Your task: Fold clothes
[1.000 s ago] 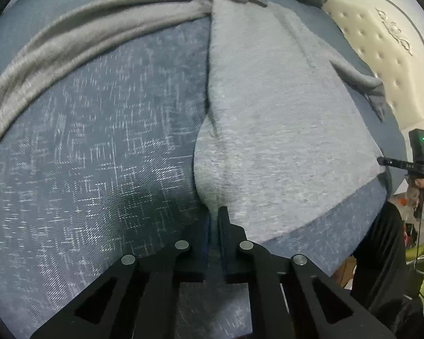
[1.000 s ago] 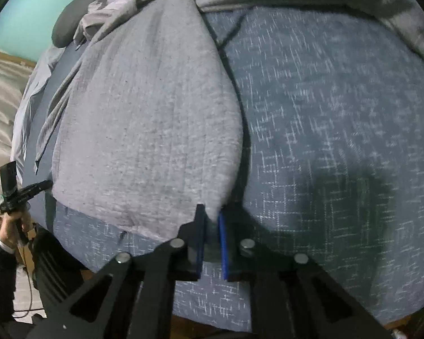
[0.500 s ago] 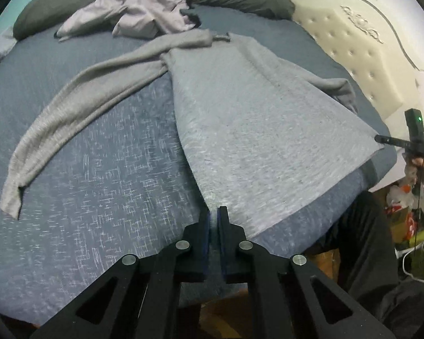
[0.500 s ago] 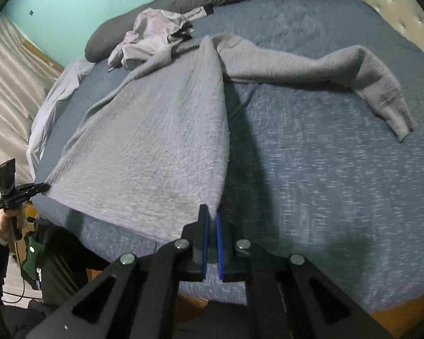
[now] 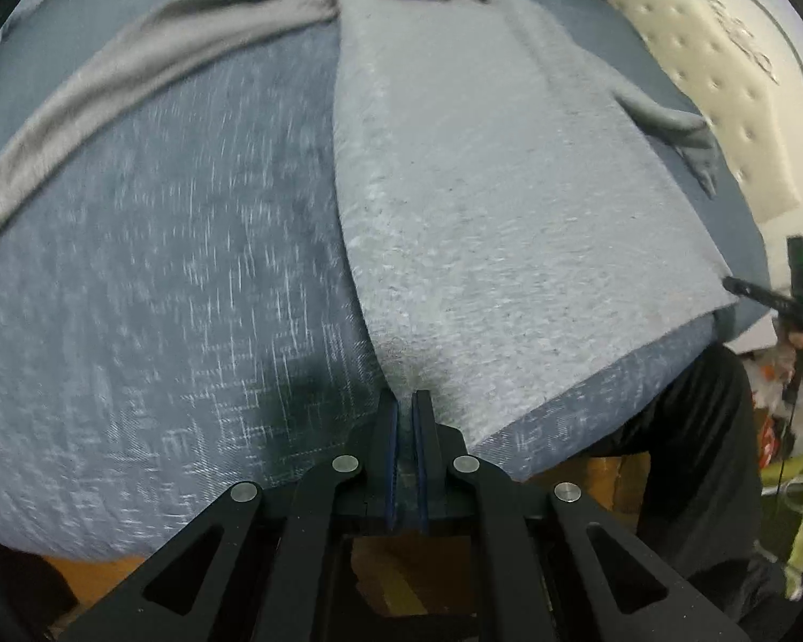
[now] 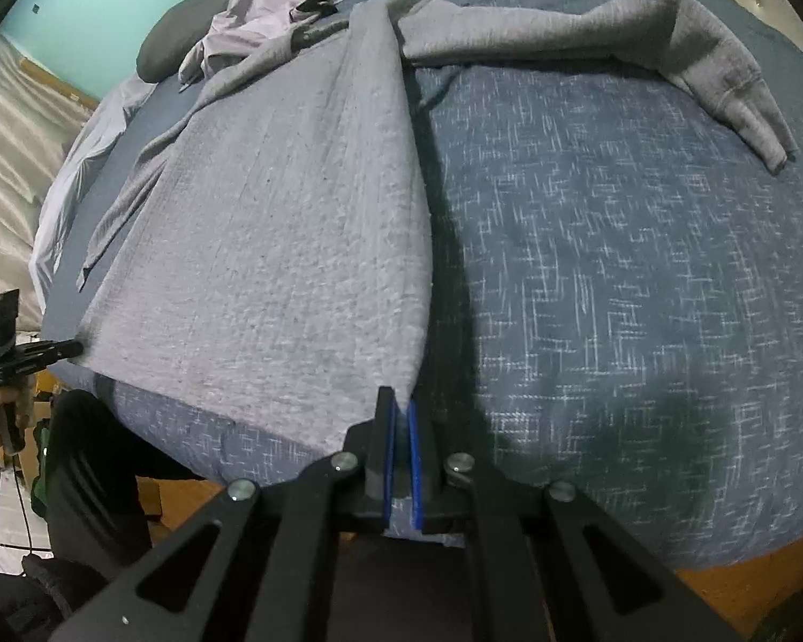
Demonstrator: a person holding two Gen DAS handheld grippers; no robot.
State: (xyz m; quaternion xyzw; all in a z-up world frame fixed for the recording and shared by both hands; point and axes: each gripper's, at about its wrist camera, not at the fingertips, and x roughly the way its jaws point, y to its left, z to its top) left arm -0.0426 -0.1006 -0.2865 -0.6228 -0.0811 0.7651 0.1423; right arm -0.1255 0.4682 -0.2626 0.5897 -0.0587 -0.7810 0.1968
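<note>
Left wrist view: my left gripper point(image 5: 406, 401) is clenched on the grey sweater's point(image 5: 498, 203) bottom corner at lower centre; one sleeve point(image 5: 134, 69) trails upper left, bare bed point(image 5: 160, 294) fills the left.

Right wrist view: my right gripper point(image 6: 400, 412) pinches the sweater's point(image 6: 294, 246) other corner; a second garment point(image 6: 262, 16) lies upper left, open bedspread point(image 6: 615, 294) to the right.

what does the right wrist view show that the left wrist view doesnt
Only the right wrist view shows the turquoise wall, the crumpled lilac garment in full, and the right sleeve's cuff.

Only the left wrist view shows the cream tufted headboard and the long left sleeve stretched across the bed.

Both show the grey sweater on the blue bedspread, each gripper shut on a hem corner: left gripper, right gripper.
</note>
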